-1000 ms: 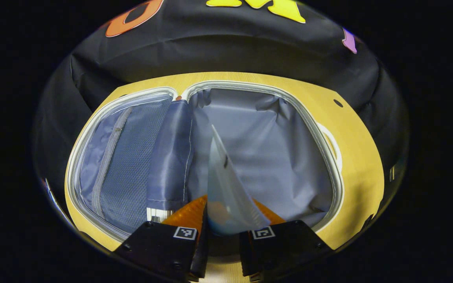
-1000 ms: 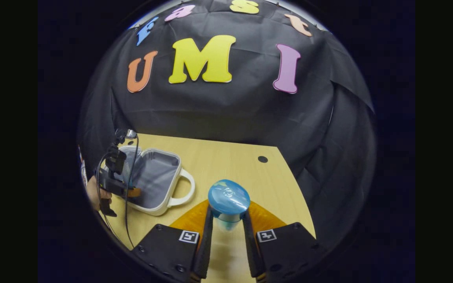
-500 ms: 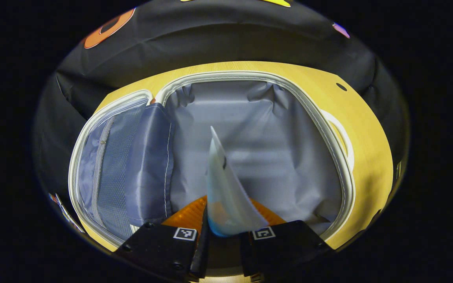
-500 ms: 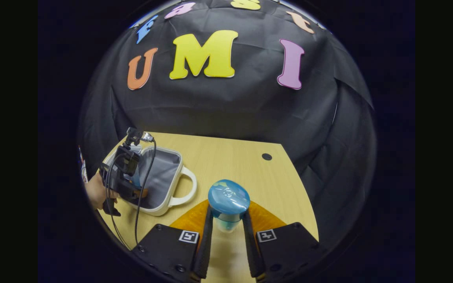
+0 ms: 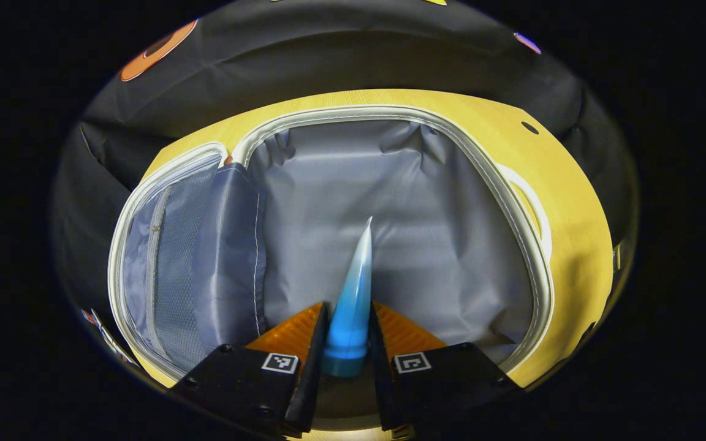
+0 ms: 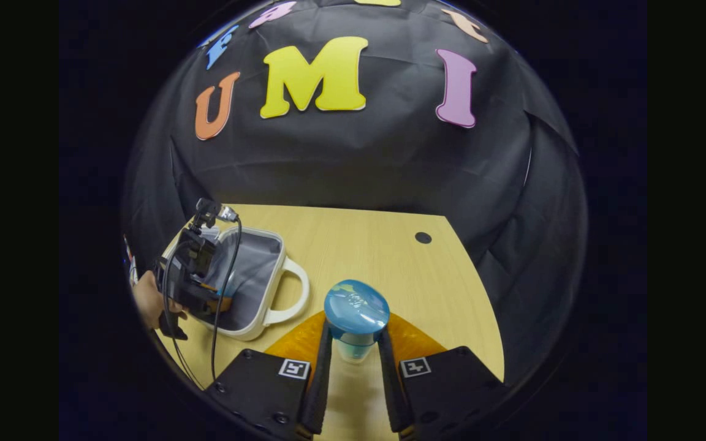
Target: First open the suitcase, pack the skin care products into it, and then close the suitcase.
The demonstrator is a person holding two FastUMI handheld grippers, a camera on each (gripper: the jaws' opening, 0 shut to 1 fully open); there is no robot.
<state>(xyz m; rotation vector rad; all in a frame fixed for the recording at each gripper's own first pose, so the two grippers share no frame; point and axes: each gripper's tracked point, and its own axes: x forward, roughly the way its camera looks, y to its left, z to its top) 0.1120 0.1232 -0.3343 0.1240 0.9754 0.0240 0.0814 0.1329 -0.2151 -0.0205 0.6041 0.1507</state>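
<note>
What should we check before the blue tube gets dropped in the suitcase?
1. Suitcase open: ok, lid laid flat.
2. Left gripper holding the tube: ok, both fingers press on it.
3. Tube over the main compartment: ok, it points at the grey lining, not the mesh pocket.
4. Landing spot free: ok, only bare lining there.
5. Right gripper keeping its jar: ok, clamped below the blue cap.
6. Tube touching the lining yet: cannot tell.
</note>
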